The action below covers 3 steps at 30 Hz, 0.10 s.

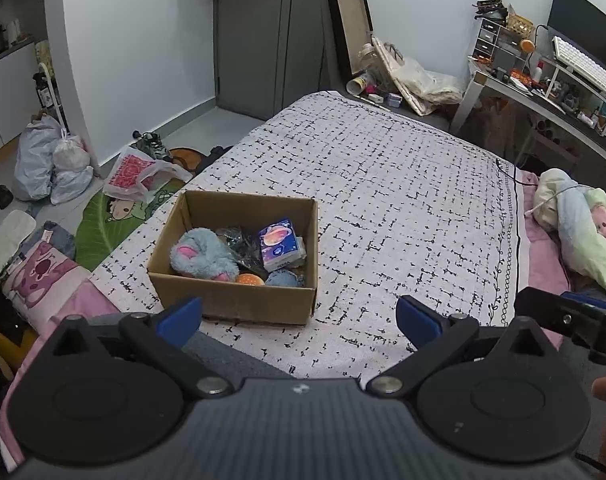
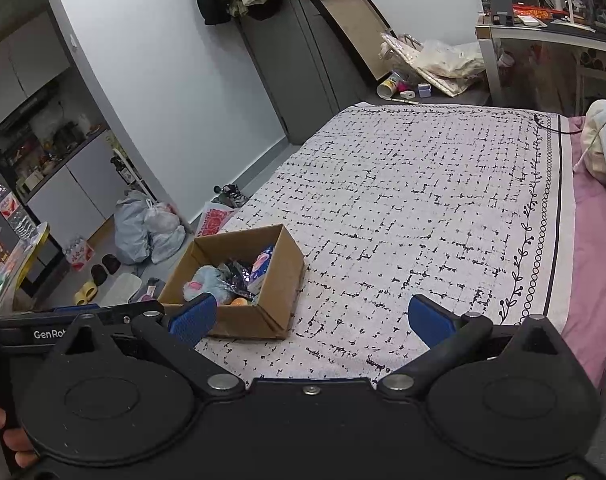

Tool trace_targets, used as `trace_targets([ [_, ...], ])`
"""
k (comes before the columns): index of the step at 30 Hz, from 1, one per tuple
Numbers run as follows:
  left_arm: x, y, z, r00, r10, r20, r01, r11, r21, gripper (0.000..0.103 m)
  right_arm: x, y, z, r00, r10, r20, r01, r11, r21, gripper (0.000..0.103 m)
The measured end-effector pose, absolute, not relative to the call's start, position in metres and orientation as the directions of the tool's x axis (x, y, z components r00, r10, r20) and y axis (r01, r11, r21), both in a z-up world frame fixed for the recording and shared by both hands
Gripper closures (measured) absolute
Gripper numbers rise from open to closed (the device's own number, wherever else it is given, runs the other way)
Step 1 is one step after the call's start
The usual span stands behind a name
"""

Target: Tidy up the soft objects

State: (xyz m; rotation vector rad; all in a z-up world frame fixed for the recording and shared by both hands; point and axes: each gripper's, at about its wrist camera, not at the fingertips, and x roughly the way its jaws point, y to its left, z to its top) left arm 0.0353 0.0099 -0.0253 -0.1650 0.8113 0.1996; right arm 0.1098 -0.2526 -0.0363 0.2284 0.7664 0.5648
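left gripper (image 1: pixel 299 318) jaws wide, empty, open brown cardboard box (image 1: pixel 239 300) just ahead-left on black-and-white patterned blanket (image 1: pixel 383 184), fluffy blue plush toy (image 1: pixel 201 254) inside, right gripper (image 2: pixel 311 320) spread wide, empty, box ahead-left

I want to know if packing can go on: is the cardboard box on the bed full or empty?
Partly full. The cardboard box is open-topped and holds a blue plush toy, a tissue pack and other small items.

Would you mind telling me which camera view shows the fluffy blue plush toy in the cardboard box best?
The left wrist view: the fluffy blue plush toy lies nearly whole, pink patch visible, inside the brown cardboard box. In the right wrist view it is smaller and partly hidden behind a blue finger pad.
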Motion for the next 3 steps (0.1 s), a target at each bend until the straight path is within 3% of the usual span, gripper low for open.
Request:
trace_targets([
  [3,0.0359,0.0089,-0.0232,0.675,0.112,-0.729,-0.231,0.971,-0.065,0.000,0.1099,-0.2528,-0.0362,0.583,0.560,-0.588,-0.399,0.828,0.394,0.000],
])
